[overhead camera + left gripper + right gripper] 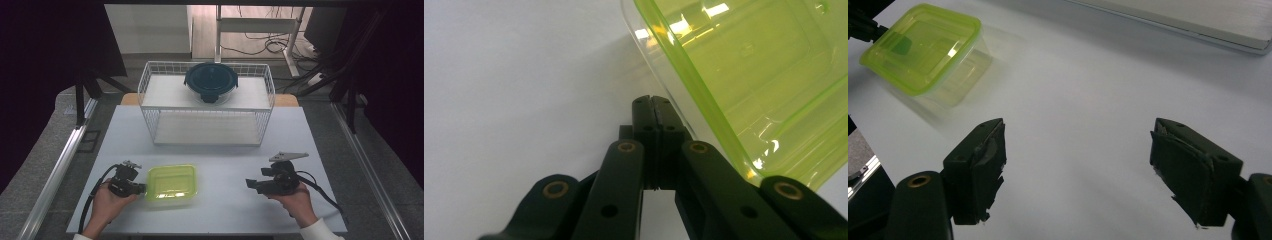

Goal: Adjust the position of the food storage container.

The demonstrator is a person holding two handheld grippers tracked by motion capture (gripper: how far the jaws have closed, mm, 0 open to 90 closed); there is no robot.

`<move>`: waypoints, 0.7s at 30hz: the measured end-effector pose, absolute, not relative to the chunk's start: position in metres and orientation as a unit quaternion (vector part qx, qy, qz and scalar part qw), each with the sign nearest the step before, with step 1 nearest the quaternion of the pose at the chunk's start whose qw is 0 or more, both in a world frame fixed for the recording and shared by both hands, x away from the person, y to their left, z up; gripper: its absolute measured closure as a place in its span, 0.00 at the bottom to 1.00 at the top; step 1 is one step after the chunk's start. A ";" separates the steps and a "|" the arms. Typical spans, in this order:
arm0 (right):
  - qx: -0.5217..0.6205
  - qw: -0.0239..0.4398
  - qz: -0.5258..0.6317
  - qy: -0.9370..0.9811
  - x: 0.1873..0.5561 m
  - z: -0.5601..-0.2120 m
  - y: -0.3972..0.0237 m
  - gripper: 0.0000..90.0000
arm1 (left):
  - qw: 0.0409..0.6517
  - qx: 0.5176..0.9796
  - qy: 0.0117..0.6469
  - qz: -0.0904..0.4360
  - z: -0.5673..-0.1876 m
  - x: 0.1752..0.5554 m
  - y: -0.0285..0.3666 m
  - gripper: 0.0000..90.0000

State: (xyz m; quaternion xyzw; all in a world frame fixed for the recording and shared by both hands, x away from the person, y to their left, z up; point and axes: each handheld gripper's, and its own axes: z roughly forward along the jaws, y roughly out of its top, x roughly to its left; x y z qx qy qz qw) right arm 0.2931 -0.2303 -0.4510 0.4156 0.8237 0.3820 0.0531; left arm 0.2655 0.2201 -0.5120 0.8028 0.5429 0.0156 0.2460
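A yellow-green lidded plastic box (pixel 171 182) lies on the white table (pixel 225 150) at front left. My left gripper (pixel 142 188) is shut, its tips against the box's left edge. In the left gripper view the jaws (pixel 655 102) meet with nothing visible between them, and the box's rim (pixel 704 100) runs just to their right. My right gripper (pixel 249 184) rests at front right, pointing left. Its jaws stand open (pixel 1078 170) over bare table, with the box (pixel 923 47) far off at the upper left, slightly blurred.
A white wire shelf rack (pixel 150 107) stands at the back middle of the table. A round glass container with a dark blue lid (pixel 211 80) sits on its top shelf. Bare table lies between the two grippers.
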 end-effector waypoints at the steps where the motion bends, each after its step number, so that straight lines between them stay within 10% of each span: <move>1: 0.416 0.052 0.382 0.824 0.293 -0.451 -0.230 0.25 | 0.247 0.804 0.541 0.016 -0.512 0.266 0.219 1.00; 21: 0.421 0.051 0.378 0.823 0.295 -0.451 -0.230 0.23 | 0.261 0.814 0.518 0.002 -0.514 0.283 0.181 1.00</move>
